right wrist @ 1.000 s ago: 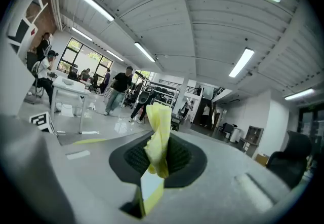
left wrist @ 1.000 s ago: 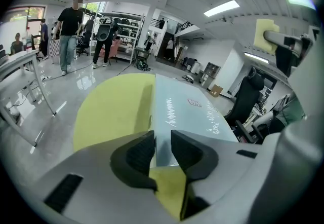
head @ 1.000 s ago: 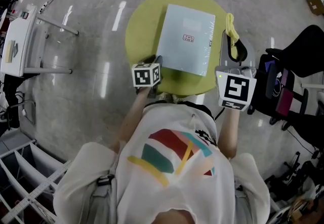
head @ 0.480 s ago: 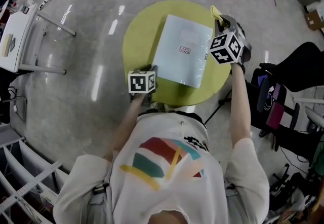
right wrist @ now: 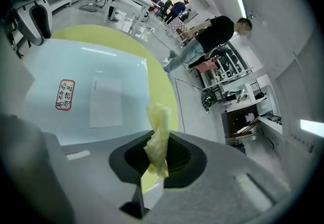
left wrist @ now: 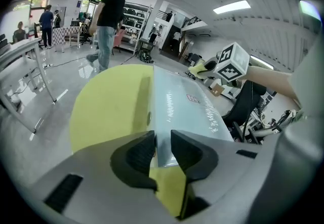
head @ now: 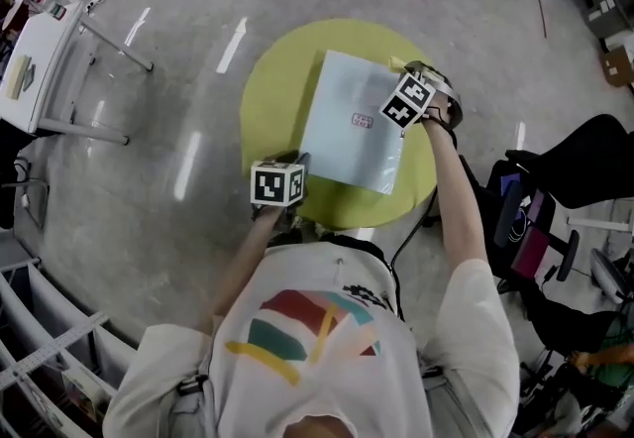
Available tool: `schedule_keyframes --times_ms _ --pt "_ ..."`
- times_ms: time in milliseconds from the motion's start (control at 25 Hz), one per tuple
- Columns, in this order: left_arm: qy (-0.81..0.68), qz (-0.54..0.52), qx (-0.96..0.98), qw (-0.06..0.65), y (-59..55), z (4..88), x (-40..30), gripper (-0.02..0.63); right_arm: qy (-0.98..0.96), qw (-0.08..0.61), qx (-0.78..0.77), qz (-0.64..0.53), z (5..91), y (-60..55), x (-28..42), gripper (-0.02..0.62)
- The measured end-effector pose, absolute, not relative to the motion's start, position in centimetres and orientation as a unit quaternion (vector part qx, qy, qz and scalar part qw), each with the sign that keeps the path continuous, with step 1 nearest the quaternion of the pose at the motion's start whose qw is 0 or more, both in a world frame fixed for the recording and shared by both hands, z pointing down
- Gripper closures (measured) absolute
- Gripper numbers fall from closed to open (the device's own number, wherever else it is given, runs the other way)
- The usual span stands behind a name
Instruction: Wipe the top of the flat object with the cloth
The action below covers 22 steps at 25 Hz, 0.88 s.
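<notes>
Here, the pale blue flat object is being carried by the round yellow-green counter, lying flat on its right half. Its near left corner is being clamped between the fingers of the left gripper. The yellow cloth is being pinched in the closed fingers of the right gripper and held at the far right corner of the flat object. Whether the cloth is touching the top cannot be made out. A red label is being shown near the top's middle.
</notes>
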<state>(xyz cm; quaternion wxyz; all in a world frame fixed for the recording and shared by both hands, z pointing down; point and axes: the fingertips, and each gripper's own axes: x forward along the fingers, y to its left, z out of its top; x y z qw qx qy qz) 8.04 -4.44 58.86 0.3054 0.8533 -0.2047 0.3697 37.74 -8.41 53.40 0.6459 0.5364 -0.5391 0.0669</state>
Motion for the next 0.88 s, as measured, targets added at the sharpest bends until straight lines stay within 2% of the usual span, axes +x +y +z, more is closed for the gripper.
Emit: schedule_keyframes --times_ms 560,880 --pt "-0.203 0.355 0.858 0.31 -4.5 58.3 8.0 0.5 -0.534 0.705 0.457 0.095 58.4 -9.9 38.0 0.568" --pt "-0.201 0.35 0.86 0.312 -4.7 58.5 8.1 0.5 -0.564 0.705 0.416 0.109 58.7 -9.0 36.5 0.569"
